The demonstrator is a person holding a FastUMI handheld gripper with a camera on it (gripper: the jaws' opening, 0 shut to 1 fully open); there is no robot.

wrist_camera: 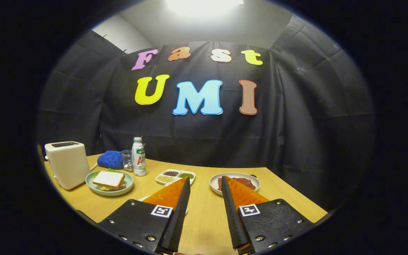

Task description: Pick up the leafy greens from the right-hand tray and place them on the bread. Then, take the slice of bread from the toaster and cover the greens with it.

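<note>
- Wooden tabletop (204, 212) carries all the task's things; the tool (205, 184) hangs above its near part with its two fingers well apart and nothing between them or pressed by them.
- Sandwich (109, 180): it lies on a pale green plate (126, 186), just beside the toaster (67, 163) and well to the left of the fingers.
- Top layer: a white bread slice with a brown crust, lying flat and square on the stack.
- Middle layer: leafy greens (111, 170) show as a green fringe at the far edge of the slice, with a paler green-yellow fringe at its near side (too small to tell whether that fringe is leaf or another filling).
- Bottom layer: a lower slice seems to lie under the greens, though only a thin edge of it shows.
- Progress, as a judgement: greens on bread, and bread over greens, is the arrangement that the task sentence asks for. The stack already lies so.
- Toaster: no slice stands up out of its top slot, which fits that reading.
- Right-hand dish (234, 177): it sits just beyond the right finger and holds a dark red filling; no greens can be made out in it.
- Remaining work: none is evident from the way the things lie.
</note>
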